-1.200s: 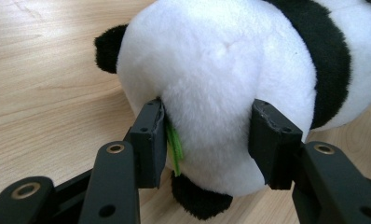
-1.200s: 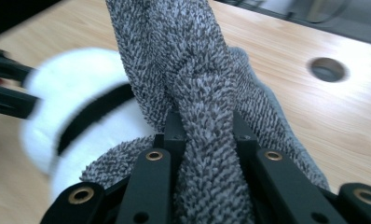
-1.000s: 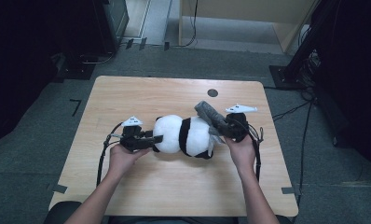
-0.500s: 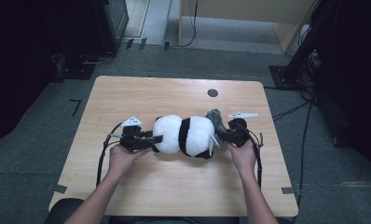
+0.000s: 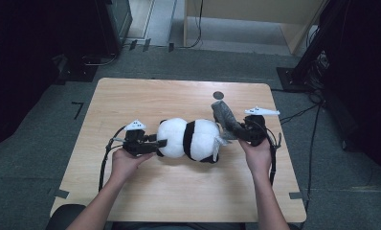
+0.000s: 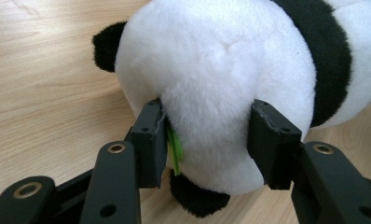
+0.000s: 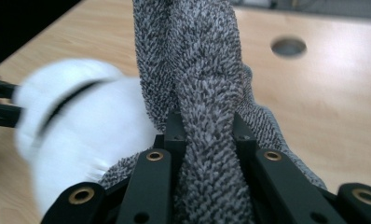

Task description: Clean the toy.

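Note:
A black and white plush panda (image 5: 191,139) lies on its side in the middle of the wooden table (image 5: 145,98). My left gripper (image 5: 156,143) is shut on the panda's white head (image 6: 211,93), and its two pads press into the fur. A small green bit (image 6: 175,147) sticks out beside the left pad. My right gripper (image 5: 234,130) is shut on a grey fuzzy cloth (image 5: 224,115), which stands up above the panda's right end. In the right gripper view the cloth (image 7: 197,70) rises between the jaws, with the blurred panda (image 7: 76,130) behind it at the left.
A round hole (image 5: 218,95) is cut in the table near its far edge, also visible in the right gripper view as the hole (image 7: 288,45). Cables trail from both grippers along the table. Dark equipment and a wooden cabinet (image 5: 255,19) stand on the floor beyond the table.
My right gripper dropped the grey cloth low against the panda half a second ago, then raised it upright again. The left gripper and the panda have stayed put.

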